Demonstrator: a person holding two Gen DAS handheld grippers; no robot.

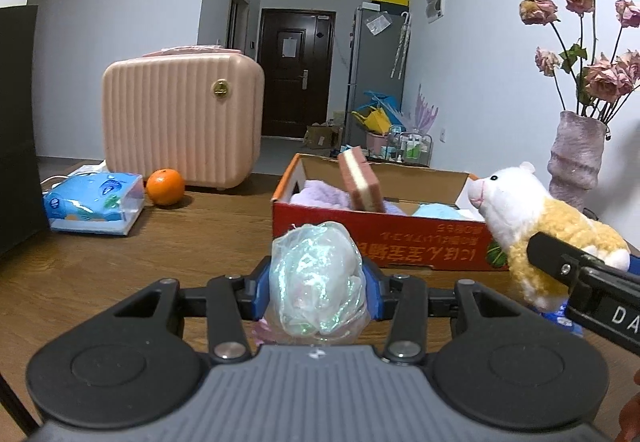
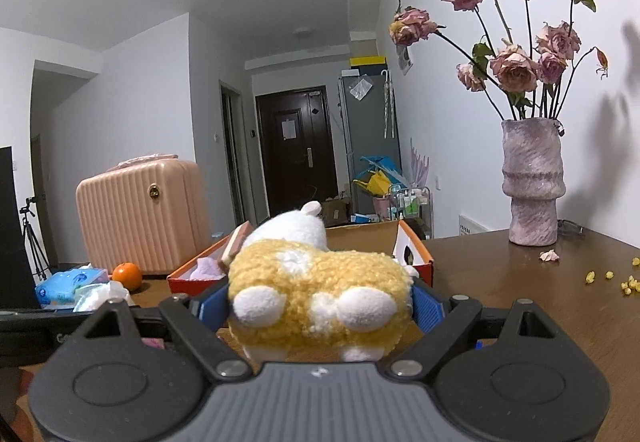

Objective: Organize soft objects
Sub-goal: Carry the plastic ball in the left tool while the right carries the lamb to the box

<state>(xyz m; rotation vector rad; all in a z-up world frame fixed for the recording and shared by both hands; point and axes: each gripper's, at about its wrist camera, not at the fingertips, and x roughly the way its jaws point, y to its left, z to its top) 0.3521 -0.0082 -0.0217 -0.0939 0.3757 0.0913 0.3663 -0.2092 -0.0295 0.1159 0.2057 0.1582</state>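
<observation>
Far left on the wooden desk (image 1: 120, 266) sits a blue tissue pack (image 1: 94, 208), an orange (image 1: 165, 187) just beside it, and a pink ribbed case (image 1: 182, 122) behind. Centre now: the left tongs (image 1: 316, 288) are pinching a soft bundle in shimmery plastic wrap (image 1: 316, 282), blue pads pressed on both flanks, its long axis upright. Beyond it, the red cardboard box (image 1: 380, 242) lies open with a lilac cloth (image 1: 320, 194) and a tilted pink-and-cream sponge (image 1: 360, 182) inside. Over to the right: the right tongs (image 2: 320, 306), spread wide, clamp a yellow-and-white plush animal (image 2: 320, 294) across its body, long axis running away from the camera, head pointing toward the box. Far right, a vase of dried roses (image 2: 532, 182) stands by the white wall.
</observation>
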